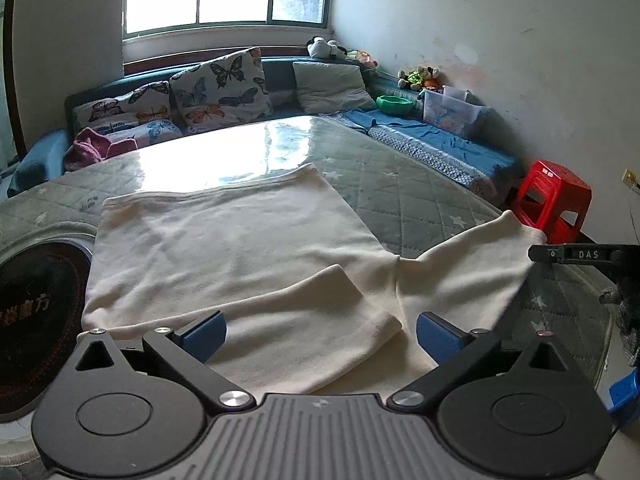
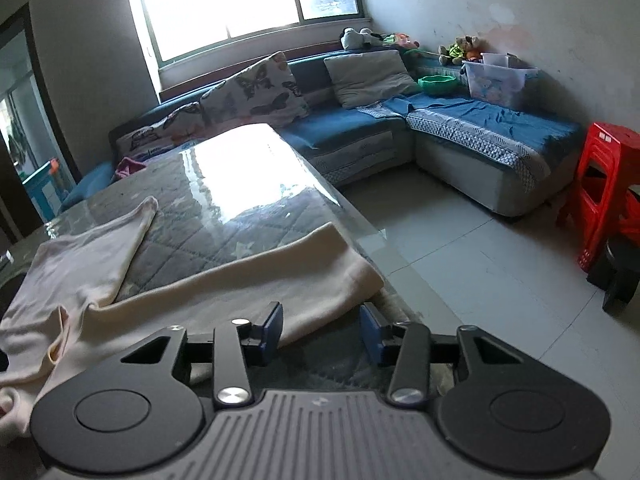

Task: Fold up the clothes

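A cream long-sleeved top (image 1: 224,240) lies flat on the glass-topped table (image 1: 400,184). One sleeve (image 1: 320,312) is folded across its body. My left gripper (image 1: 320,338) hovers over that folded sleeve with its blue pads (image 1: 202,336) far apart, gripping nothing. The other sleeve (image 2: 256,280) stretches out towards the table's right edge. My right gripper (image 2: 321,330) is at this sleeve's cuff. The cuff's near edge lies between its blue pads (image 2: 272,330), and a gap shows on both sides. In the left wrist view a black finger (image 1: 568,254) of the right gripper sits by the cuff.
A round black cooker plate (image 1: 36,304) sits on the table left of the top. A blue corner sofa (image 2: 480,132) with butterfly cushions (image 1: 220,84) rings the far side. Red stools (image 2: 604,184) stand on the tiled floor (image 2: 480,264) to the right.
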The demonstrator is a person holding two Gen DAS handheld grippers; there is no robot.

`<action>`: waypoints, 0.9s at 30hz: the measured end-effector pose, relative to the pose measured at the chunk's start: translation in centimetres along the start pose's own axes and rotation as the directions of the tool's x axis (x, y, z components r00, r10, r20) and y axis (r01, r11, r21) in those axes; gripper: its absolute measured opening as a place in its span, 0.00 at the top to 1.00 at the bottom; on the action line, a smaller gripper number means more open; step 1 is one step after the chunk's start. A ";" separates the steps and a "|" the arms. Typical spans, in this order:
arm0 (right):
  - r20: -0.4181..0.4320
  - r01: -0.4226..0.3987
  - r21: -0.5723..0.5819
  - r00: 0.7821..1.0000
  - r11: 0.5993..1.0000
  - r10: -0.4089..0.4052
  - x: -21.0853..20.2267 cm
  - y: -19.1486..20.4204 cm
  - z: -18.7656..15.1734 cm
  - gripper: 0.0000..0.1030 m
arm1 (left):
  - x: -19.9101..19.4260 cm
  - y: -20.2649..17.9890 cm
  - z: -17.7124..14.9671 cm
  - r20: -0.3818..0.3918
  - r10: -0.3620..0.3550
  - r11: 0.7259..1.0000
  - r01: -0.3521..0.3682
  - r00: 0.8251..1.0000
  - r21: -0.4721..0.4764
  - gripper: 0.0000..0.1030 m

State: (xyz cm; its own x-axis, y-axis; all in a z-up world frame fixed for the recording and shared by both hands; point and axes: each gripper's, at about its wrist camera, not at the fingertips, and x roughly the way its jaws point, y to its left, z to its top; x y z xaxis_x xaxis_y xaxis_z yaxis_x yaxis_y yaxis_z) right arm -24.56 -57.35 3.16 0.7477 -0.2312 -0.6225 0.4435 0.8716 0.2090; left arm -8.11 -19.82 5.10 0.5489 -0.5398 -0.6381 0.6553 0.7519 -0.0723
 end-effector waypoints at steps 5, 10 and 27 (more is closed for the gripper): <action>0.009 0.020 0.037 1.000 0.999 -0.020 0.6 -0.6 0.6 0.70 | 0.1 0.0 -0.2 -0.008 0.004 1.000 -0.004 1.000 0.002 0.00; 0.019 0.059 0.047 0.998 0.997 -0.060 1.2 -1.1 1.0 0.75 | 0.1 0.3 -0.2 -0.010 0.009 1.000 -0.009 1.000 -0.005 0.00; 0.160 -0.220 0.003 0.963 0.976 0.216 -4.3 2.2 5.3 0.95 | -0.9 3.3 -0.4 0.005 0.078 0.996 -0.077 0.997 -0.051 0.00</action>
State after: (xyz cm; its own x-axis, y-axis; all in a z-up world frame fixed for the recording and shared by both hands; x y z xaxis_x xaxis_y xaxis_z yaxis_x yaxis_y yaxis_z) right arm -24.18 -56.69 10.30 0.8952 -0.1032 -0.4335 0.2699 0.8997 0.3430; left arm -6.60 -16.72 5.15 0.6009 -0.4816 -0.6379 0.5834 0.8098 -0.0618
